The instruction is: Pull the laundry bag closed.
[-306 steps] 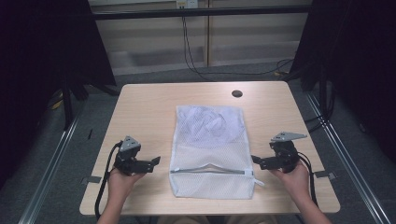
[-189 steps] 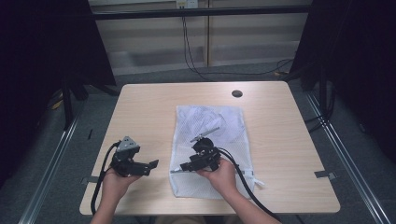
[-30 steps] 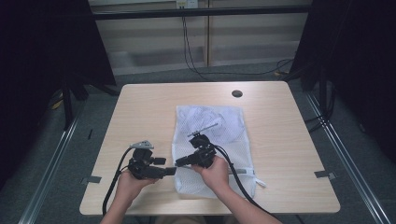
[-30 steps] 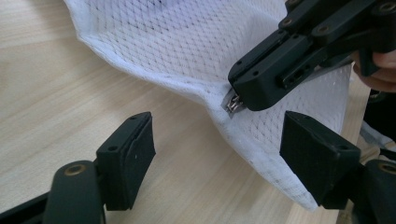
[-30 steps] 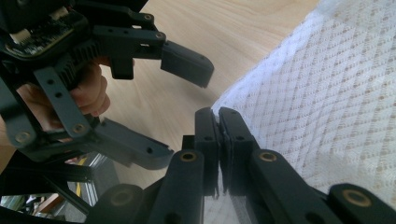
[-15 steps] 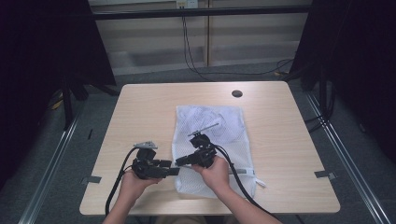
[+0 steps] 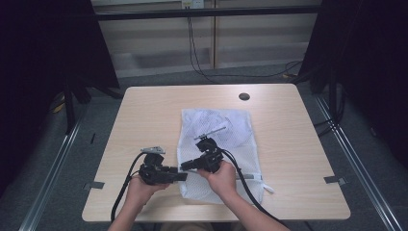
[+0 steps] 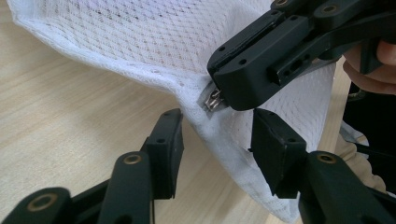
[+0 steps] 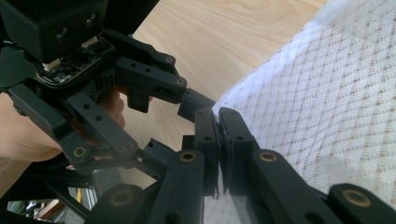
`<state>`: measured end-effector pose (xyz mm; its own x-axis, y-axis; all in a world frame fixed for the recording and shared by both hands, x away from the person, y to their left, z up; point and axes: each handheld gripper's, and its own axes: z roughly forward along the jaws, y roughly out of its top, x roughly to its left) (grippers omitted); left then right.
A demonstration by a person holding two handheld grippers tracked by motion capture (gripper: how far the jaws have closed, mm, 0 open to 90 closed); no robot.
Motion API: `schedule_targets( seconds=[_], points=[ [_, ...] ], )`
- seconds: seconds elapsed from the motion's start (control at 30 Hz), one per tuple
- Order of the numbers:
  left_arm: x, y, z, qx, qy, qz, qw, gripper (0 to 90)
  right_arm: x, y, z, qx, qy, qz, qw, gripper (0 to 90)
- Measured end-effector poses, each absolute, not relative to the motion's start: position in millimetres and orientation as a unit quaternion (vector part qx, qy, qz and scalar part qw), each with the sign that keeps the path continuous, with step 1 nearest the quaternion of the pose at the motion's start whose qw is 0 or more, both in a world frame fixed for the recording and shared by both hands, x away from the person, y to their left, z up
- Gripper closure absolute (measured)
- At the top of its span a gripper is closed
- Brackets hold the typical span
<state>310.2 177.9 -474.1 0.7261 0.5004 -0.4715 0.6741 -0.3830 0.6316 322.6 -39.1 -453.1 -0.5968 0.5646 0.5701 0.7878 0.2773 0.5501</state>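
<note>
A white mesh laundry bag (image 7: 226, 139) lies flat on the wooden table (image 7: 144, 115). My right gripper (image 7: 185, 166) is shut on the metal zipper pull (image 8: 213, 99) at the bag's near left corner, lifting that corner of the mesh bag (image 8: 154, 42) a little. My left gripper (image 8: 217, 142) is open, its jaws standing on either side of the bag's edge just below the pull. In the right gripper view my right gripper (image 9: 218, 122) has its jaws pressed together, with the mesh bag (image 9: 327, 107) to the right and the left gripper (image 9: 187, 103) facing it closely.
A round dark grommet (image 7: 244, 96) sits in the table near its far edge. A zipper line with a white tab (image 7: 262, 183) runs along the bag's near end. Bare wood (image 7: 303, 144) lies on both sides of the bag. Cables trail from both grippers toward the person.
My left gripper has moved right, from the table's left part to the bag's corner beside the right gripper. The right gripper stayed at that corner, shut on the pull.
</note>
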Motion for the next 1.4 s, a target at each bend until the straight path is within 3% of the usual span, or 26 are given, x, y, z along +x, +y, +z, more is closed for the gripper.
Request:
schedule_targets(
  seconds=[0.77,1.4],
  points=[
    [309.4,179.2,-471.3,0.815,0.372,-0.098,0.434,85.7,323.3,-41.5,-448.1,-0.431,-0.787,-0.423,0.128,86.6],
    [310.4,183.4,-468.2,0.807,0.381,-0.103,0.44,88.1,323.3,-48.0,-446.2,-0.43,-0.792,-0.415,0.125,86.9]
  ],
)
